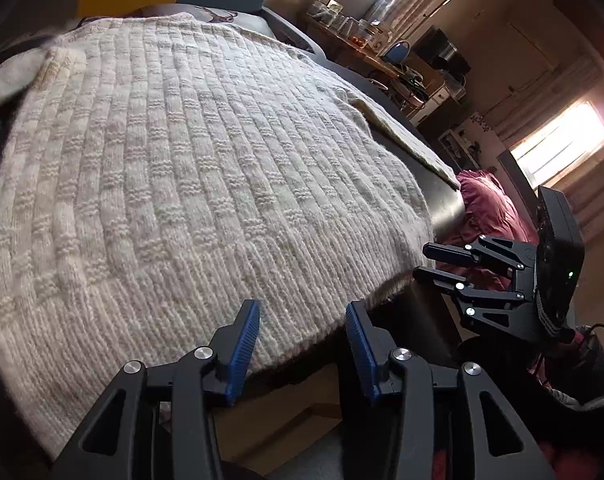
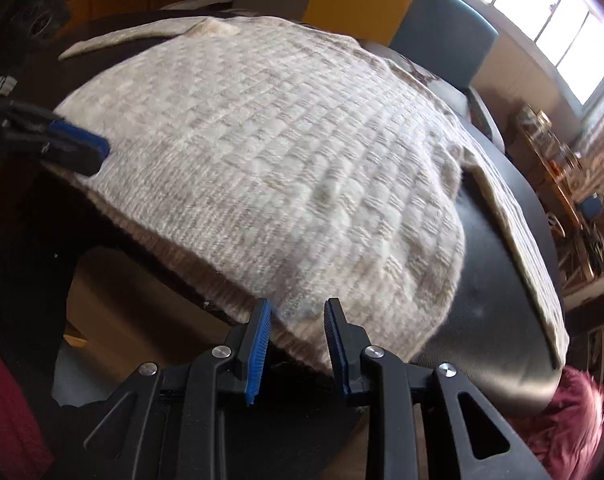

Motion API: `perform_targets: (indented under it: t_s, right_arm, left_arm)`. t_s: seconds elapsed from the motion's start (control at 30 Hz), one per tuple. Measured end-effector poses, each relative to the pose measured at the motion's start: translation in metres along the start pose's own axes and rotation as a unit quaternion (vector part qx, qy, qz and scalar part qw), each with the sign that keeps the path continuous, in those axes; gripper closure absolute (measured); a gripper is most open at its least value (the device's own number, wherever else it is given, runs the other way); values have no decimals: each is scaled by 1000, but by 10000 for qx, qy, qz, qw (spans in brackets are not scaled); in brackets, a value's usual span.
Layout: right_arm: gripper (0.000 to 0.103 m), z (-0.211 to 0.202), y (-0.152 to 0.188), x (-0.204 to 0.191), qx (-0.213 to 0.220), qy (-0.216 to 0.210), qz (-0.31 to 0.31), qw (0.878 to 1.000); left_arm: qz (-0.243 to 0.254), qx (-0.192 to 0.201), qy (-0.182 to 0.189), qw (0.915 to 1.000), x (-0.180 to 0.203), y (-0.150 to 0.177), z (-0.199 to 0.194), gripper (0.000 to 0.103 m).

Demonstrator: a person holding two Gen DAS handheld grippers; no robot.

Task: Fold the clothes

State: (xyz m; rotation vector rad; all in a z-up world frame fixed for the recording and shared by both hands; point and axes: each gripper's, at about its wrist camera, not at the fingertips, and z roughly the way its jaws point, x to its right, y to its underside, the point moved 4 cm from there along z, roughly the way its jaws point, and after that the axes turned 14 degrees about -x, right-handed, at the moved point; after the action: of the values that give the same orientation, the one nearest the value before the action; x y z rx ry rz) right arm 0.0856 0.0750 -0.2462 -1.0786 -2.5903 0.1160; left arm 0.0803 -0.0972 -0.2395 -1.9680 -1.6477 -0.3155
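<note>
- A cream, chunky-knit sweater with a raised basket-weave pattern (image 1: 189, 168) lies spread flat and fills most of both wrist views; its ribbed hem runs along the lower edge of the fabric, hanging slightly over the near edge of the support.
- Beneath it is a dark, smooth-topped counter (image 2: 498, 280), bare at the right of the right wrist view, where one cream sleeve (image 2: 522, 248) stretches down the right side of the frame.
- A crumpled maroon cloth (image 1: 490, 208) sits below and beyond the counter at right centre of the left wrist view, well apart from the sweater.
- The left gripper (image 1: 302, 316), at lower centre of its own view, stands open with nothing between its blue pads, the hem just in front of the fingertips.
- The right gripper (image 2: 297, 316), at lower centre of its view, is parted more narrowly and also holds nothing; the hem lies just ahead of and between its tips, and I cannot tell whether it touches them.
- The hem's long axis runs across both views, with one gripper towards each end of it, so each seems equally near its own corner; pinching that edge looks like the coming step.
</note>
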Motion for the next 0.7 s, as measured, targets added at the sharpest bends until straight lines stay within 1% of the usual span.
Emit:
perform_targets:
  t_s: [0.03,0.07,0.1,0.17,0.23,0.27,0.33,0.37,0.4,0.47,0.53,0.6,0.63,0.7]
  right_arm:
    - [92,3,-3,0,-2,40,10,10000]
    - [96,4,-4,3,-27,-46,121,9999]
    - [97,3,-5,8,-20,-239,292,9993]
    - [99,-10,-5,19,109,-682,668,9954]
    - [99,-40,-2,27,423,-1112,853,9892]
    - [99,-51,1,29,501,-1284,903,9863]
    - [100,-53,9,32,379,-1498,957,9833]
    - [100,-44,14,31,197,-1506,961,9837]
    - [100,-32,19,31,19,-1513,982,9836]
    - [103,-6,26,30,-318,-1537,1069,9818]
    - [103,12,30,26,-525,-1532,1089,9808]
    - [103,19,32,26,-600,-1547,1141,9795]
    - [103,17,32,27,-577,-1640,1171,9778]
    - [103,2,29,35,-316,-1950,1290,9718]
  left_arm:
    - [-53,29,15,10000,-2,0,-1,57]
    - [-106,57,29,9999,-4,1,-2,57]
    - [-142,91,18,9999,-6,0,-4,57]
    - [-89,140,-143,9998,-7,-1,-5,57]
    - [-9,142,-343,9993,-7,-2,-5,57]
    - [39,124,-396,9991,-6,-2,-5,57]
    - [166,175,-479,9986,-2,0,-11,57]
    - [221,201,-497,9983,-1,1,-13,54]
    - [212,185,-513,9983,-3,2,-12,49]
    - [194,153,-547,9982,-7,4,-10,48]
    - [100,170,-498,9986,-12,3,-8,48]
    - [24,286,-499,9983,-15,-2,-11,48]
    - [10,370,-564,9977,-15,-5,-14,48]
    - [-32,520,-692,9962,-17,-12,-20,47]
